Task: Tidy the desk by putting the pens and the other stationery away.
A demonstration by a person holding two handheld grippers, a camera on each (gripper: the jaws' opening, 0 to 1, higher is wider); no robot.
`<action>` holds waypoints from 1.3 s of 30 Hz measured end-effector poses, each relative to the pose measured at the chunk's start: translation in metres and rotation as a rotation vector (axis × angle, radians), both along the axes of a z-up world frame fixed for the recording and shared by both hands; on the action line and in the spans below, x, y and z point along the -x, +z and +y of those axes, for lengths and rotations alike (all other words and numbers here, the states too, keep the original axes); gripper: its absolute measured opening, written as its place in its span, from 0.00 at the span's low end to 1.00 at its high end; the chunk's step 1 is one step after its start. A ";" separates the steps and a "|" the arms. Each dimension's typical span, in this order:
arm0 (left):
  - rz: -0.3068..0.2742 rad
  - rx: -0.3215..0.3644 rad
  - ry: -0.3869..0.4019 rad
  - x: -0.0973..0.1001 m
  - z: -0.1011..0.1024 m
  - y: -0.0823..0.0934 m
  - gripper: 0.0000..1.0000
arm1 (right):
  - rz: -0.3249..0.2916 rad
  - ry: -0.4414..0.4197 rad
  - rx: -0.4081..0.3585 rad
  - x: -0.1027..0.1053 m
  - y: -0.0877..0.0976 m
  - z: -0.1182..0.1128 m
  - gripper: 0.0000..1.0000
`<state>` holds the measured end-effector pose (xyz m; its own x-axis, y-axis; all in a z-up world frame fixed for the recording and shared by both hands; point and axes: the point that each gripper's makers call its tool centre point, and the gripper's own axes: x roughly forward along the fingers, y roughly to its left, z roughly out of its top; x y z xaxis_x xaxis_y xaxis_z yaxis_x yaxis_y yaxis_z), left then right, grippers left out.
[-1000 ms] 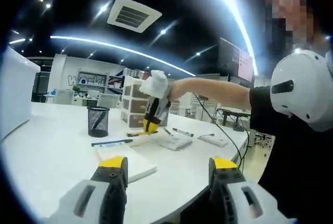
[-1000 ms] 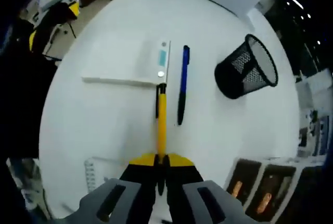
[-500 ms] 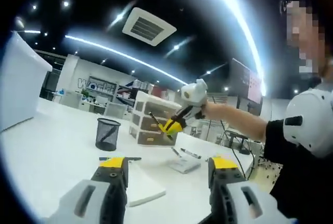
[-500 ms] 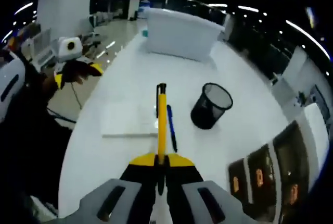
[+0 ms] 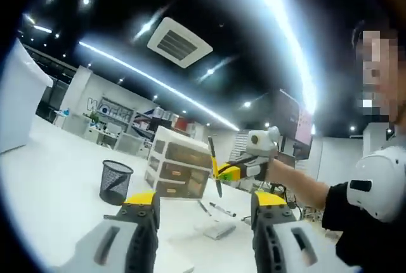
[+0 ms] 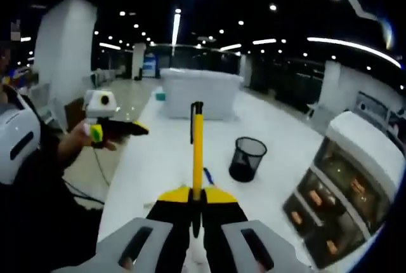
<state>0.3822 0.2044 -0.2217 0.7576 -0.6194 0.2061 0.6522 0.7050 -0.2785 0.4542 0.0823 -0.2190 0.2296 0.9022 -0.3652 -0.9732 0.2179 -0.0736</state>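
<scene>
Right tongs (image 6: 197,200): clamped on yellow pen (image 6: 197,149), raised above the white table (image 6: 158,159).
Left tongs (image 5: 203,206): apart, empty.
Beyond: mesh cup (image 6: 246,158), drawer unit (image 5: 179,170).
Room: dark ceiling, strip lights.

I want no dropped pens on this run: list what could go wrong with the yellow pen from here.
1. The right gripper pinches the yellow pen only at its lower end, so the long free shaft could pivot or slip.
2. The mesh pen cup is light-looking with a small mouth; a misaimed pen may tip it.
3. The left gripper is open and raised, so nothing steadies the cup.
</scene>
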 end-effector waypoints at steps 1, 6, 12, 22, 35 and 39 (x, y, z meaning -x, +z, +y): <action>-0.002 0.000 -0.004 -0.001 -0.002 0.002 0.58 | -0.003 -0.014 -0.024 0.001 0.003 -0.002 0.04; -0.016 -0.002 -0.018 -0.005 -0.007 0.012 0.59 | -0.030 -0.033 -0.122 0.016 0.017 -0.009 0.04; -0.033 -0.033 -0.046 -0.007 -0.015 0.023 0.59 | -0.083 -0.073 -0.243 0.029 0.037 -0.016 0.04; -0.071 -0.087 -0.107 -0.006 -0.032 0.040 0.60 | -0.164 -0.150 -0.388 0.044 0.041 -0.025 0.04; -0.094 -0.157 -0.147 -0.004 -0.049 0.038 0.60 | -0.202 -0.296 -0.426 0.037 0.026 -0.040 0.04; -0.096 -0.179 -0.165 -0.005 -0.056 0.037 0.60 | -0.192 -0.311 -0.438 0.038 0.020 -0.039 0.04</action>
<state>0.3875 0.1489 -0.1843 0.6257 -0.7659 0.1477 0.7797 0.6196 -0.0902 0.4167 0.0435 -0.1989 0.5338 0.8394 0.1025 -0.8365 0.5419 -0.0811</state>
